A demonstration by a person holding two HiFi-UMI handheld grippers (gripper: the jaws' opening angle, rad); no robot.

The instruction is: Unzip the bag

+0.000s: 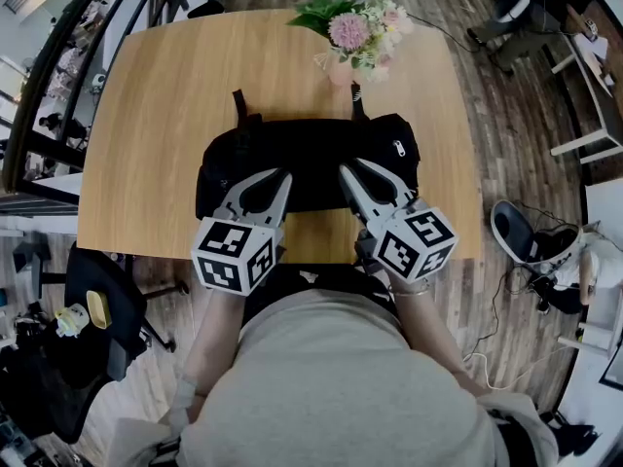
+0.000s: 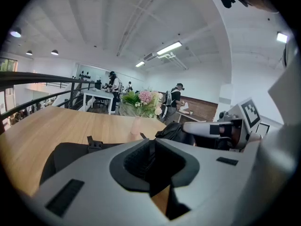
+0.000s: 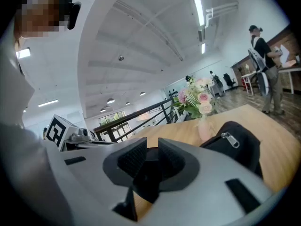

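**Grey shirt nearest, both tongs on the black bag**

Grey shirt [image 1: 331,377] at the bottom of the head view, forearms reaching forward. Left gripper [image 1: 284,175] tips-first on the black bag [image 1: 311,154], jaws pressed together, nothing made out between them. Right gripper [image 1: 346,170] near it on the bag's top, jaws a narrow slit apart, black fabric showing in the gap; unclear whether pinched. Lies lengthwise by the front edge of the wooden table [image 1: 165,115], silver zipper pull [image 1: 399,149] at its right end. Pink flowers [image 1: 355,32] beyond, at the far edge.
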